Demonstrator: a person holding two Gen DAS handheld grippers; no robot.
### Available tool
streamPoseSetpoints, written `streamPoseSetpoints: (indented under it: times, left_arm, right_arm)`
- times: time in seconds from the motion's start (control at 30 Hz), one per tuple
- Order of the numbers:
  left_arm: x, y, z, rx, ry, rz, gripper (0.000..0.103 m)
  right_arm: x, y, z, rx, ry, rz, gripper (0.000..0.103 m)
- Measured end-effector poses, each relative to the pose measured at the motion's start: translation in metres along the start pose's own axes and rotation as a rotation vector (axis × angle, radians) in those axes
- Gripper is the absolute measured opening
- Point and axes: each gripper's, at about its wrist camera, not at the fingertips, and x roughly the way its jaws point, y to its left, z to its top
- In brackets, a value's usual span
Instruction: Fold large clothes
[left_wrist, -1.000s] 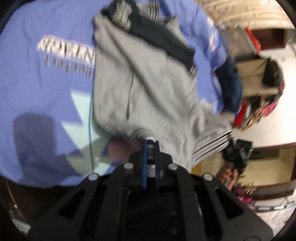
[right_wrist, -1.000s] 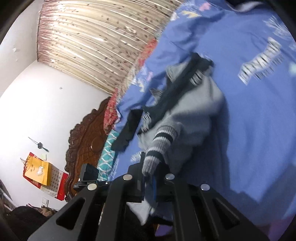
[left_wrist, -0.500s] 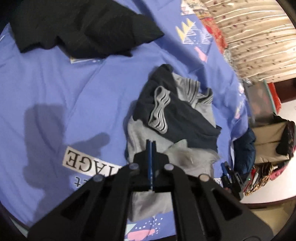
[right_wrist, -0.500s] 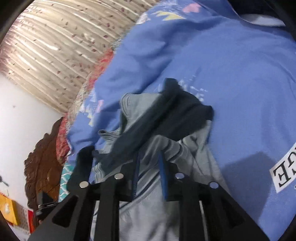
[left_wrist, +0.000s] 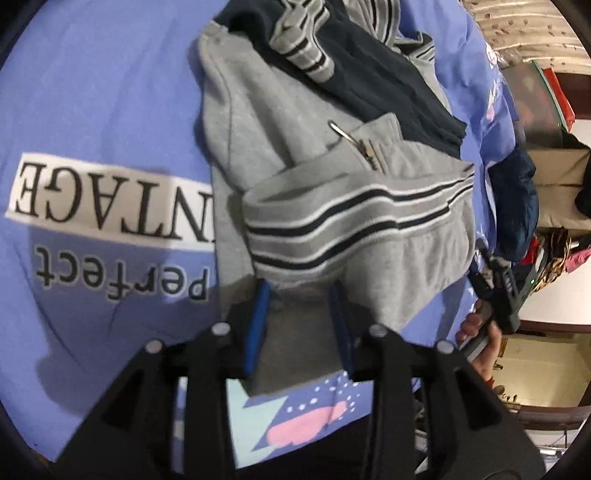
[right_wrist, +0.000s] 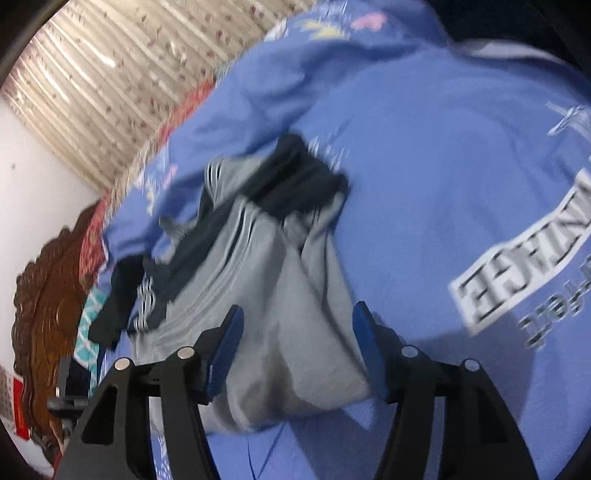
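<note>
Grey jacket (left_wrist: 332, 192) (navy panels, striped hem, zip) lies crumpled on the blue bedsheet (left_wrist: 92, 110), hem toward 6 o'clock.

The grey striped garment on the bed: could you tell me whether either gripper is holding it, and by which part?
Neither holds it. The left gripper and right gripper are both opening, the grey garment lying loose between their pads.

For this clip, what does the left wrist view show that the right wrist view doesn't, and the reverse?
Only the left wrist view shows the metal zipper pull, the striped ribbed hem band, the printed word "Perfect" and a hand holding the other gripper.

Only the right wrist view shows the carved brown wooden headboard and the beige pleated curtain.

Both show the grey sweatshirt with dark navy panels on the blue printed bedsheet; each gripper's blue fingers are opening, with grey cloth between them, unpinched.
</note>
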Motion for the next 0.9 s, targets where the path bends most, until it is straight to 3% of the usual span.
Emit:
streamPoseSetpoints:
  times: [0.03, 0.07, 0.1, 0.13, 0.23, 0.3, 0.43, 0.5, 0.57, 0.67, 0.73, 0.83, 0.9]
  left_arm:
    - [-0.005, 0.000, 0.002, 0.005, -0.024, -0.030, 0.032]
    - [-0.010, -0.002, 0.004, 0.018, -0.048, -0.049, 0.018]
    - [-0.015, -0.006, 0.006, 0.036, -0.068, -0.061, 0.004]
    - [-0.020, -0.011, 0.008, 0.059, -0.073, -0.062, 0.000]
    - [-0.043, -0.027, 0.008, 0.134, -0.161, -0.009, 0.000]
    - [-0.059, -0.031, 0.013, 0.156, -0.221, 0.020, 0.000]
    - [-0.072, -0.026, 0.026, 0.155, -0.254, 0.109, 0.000]
    - [-0.075, -0.018, 0.027, 0.136, -0.246, 0.108, 0.000]
    - [-0.078, -0.008, 0.020, 0.123, -0.246, 0.096, 0.000]
    - [-0.078, 0.002, 0.007, 0.133, -0.241, 0.123, 0.000]
    - [-0.078, 0.007, -0.002, 0.148, -0.243, 0.144, 0.000]
    - [-0.082, 0.013, -0.014, 0.165, -0.256, 0.166, 0.000]
    - [-0.088, 0.019, -0.023, 0.176, -0.266, 0.179, 0.000]
  right_arm:
    - [0.002, 0.006, -0.003, -0.045, -0.004, 0.013, 0.062]
    - [0.003, 0.013, -0.005, -0.077, 0.000, 0.005, 0.047]
    - [0.004, 0.017, -0.008, -0.103, 0.001, -0.024, 0.023]
    - [-0.002, 0.018, -0.011, -0.100, -0.025, -0.037, 0.023]
    - [-0.026, 0.007, -0.018, -0.040, -0.124, -0.073, 0.022]
    - [-0.041, -0.009, -0.033, 0.027, -0.160, -0.093, 0.022]
    - [-0.042, 0.010, -0.052, -0.096, -0.147, -0.241, 0.024]
    - [-0.050, 0.022, -0.046, -0.075, -0.196, -0.253, 0.033]
    - [-0.050, 0.055, -0.038, -0.153, -0.196, -0.172, 0.044]
    - [-0.017, 0.148, -0.040, -0.452, -0.056, -0.042, 0.063]
    - [0.023, 0.221, -0.060, -0.687, 0.084, 0.051, 0.069]
    - [0.080, 0.295, -0.097, -0.921, 0.289, 0.157, 0.069]
    - [0.109, 0.321, -0.118, -1.044, 0.373, 0.169, 0.069]
